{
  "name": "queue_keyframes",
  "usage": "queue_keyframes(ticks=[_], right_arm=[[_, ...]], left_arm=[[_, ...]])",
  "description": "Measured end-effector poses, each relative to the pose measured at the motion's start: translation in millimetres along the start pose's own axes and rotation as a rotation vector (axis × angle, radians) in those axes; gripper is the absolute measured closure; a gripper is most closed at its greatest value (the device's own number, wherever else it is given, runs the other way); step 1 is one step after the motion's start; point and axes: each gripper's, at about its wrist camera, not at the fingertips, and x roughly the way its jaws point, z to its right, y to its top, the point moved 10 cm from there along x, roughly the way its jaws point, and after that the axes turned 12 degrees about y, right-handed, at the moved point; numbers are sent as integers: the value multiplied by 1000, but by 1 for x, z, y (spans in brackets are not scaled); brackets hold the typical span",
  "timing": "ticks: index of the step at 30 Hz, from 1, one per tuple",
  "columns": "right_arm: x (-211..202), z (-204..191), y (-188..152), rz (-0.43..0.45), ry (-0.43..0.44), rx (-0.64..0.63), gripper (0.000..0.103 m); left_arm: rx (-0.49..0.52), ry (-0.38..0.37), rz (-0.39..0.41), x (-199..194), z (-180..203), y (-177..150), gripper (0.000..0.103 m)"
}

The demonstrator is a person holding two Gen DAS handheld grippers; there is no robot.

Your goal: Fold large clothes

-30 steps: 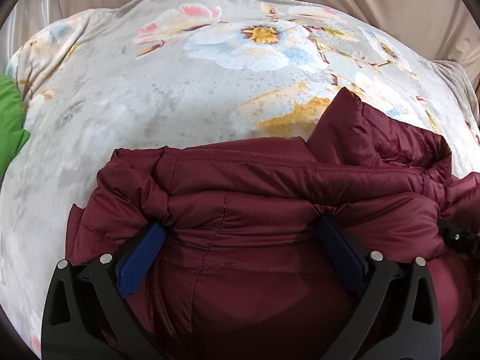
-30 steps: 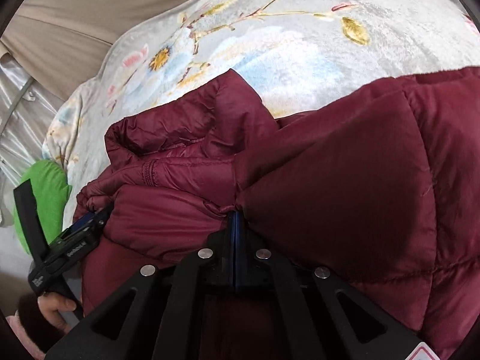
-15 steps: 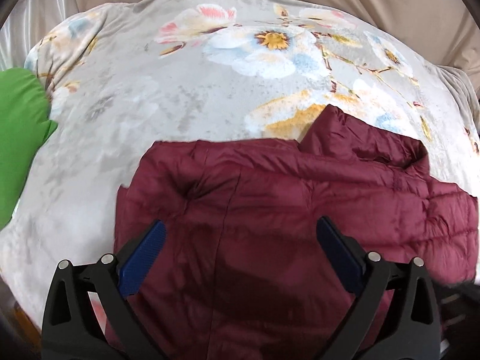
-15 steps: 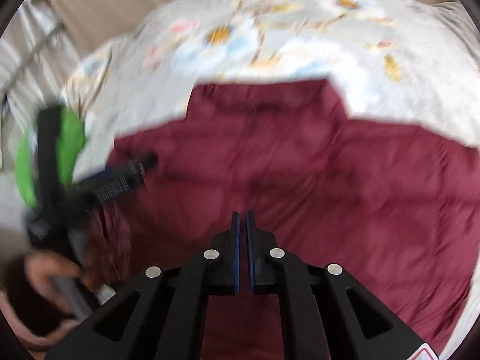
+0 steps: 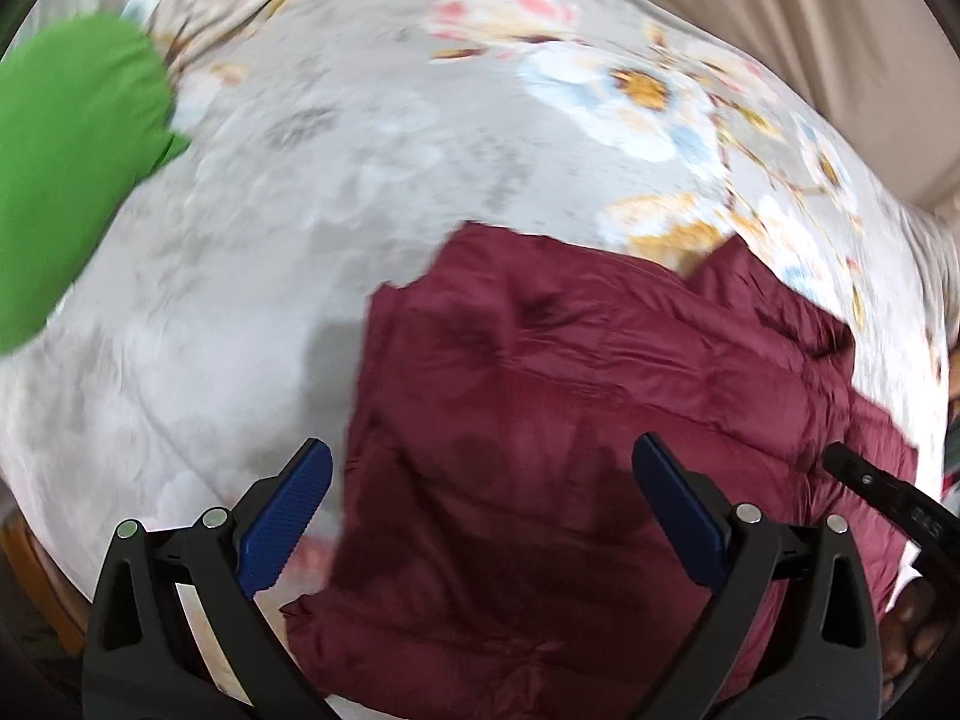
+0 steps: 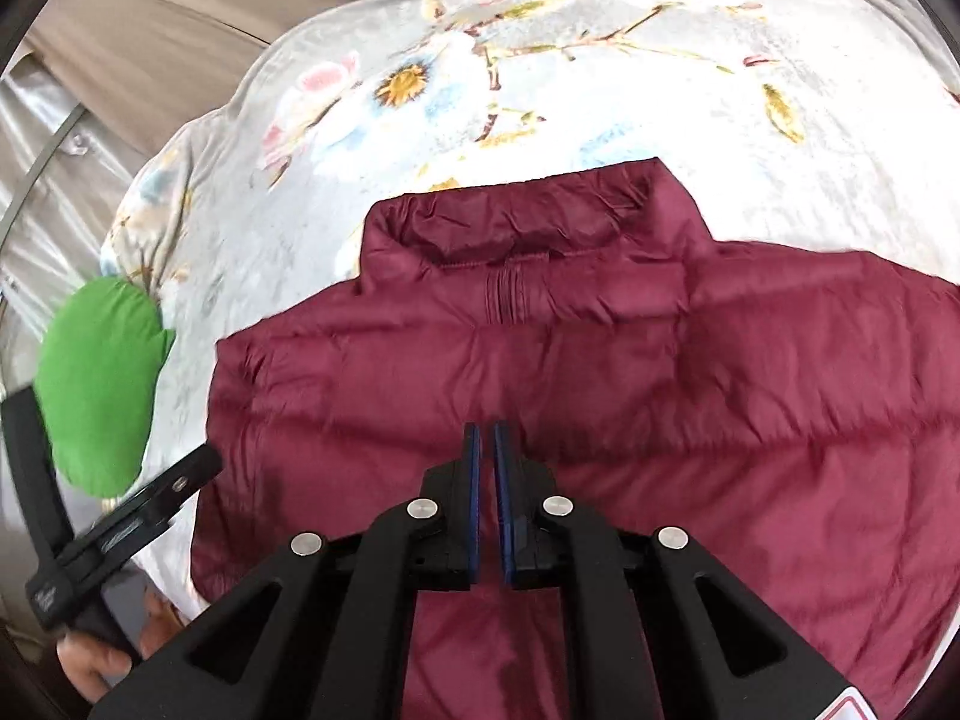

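The right gripper is hovering with its jaws nearly closed on nothing, a thin gap showing, above the middle of the maroon puffer jacket. The jacket is lying flat on the floral bedspread, collar toward the top of the frame, its long axis running left to right. The left gripper is gaping wide and empty over the jacket's left edge, so it looks nearer that side. The jacket's lower hem is running out of frame, and the left view is blurring.
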Motion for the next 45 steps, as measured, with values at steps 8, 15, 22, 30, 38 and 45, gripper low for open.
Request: queue_keyframes(ticks=[8,15,22,30,38,45], right_arm=[[47,21,15,-67,-4,88,103],[63,27,18,-69,37,112,103],[67,27,20,-59,76,145,103],[57,26,21,-96,119,178,103],[-20,46,-7,16,120,179,95],[33,29,-9,-103,197,110,102]], left_arm=[[-120,-84,-128,43,-26,-4,5],[-154,-183,-157,72,-10,-4,5],[-103,-339,-143,45,21,4,78],[-59,-500,-27,-58,57,15,93],[-24,-568,-9,-109,93,9,93],[35,-601,-16,-139,123,-6,94]])
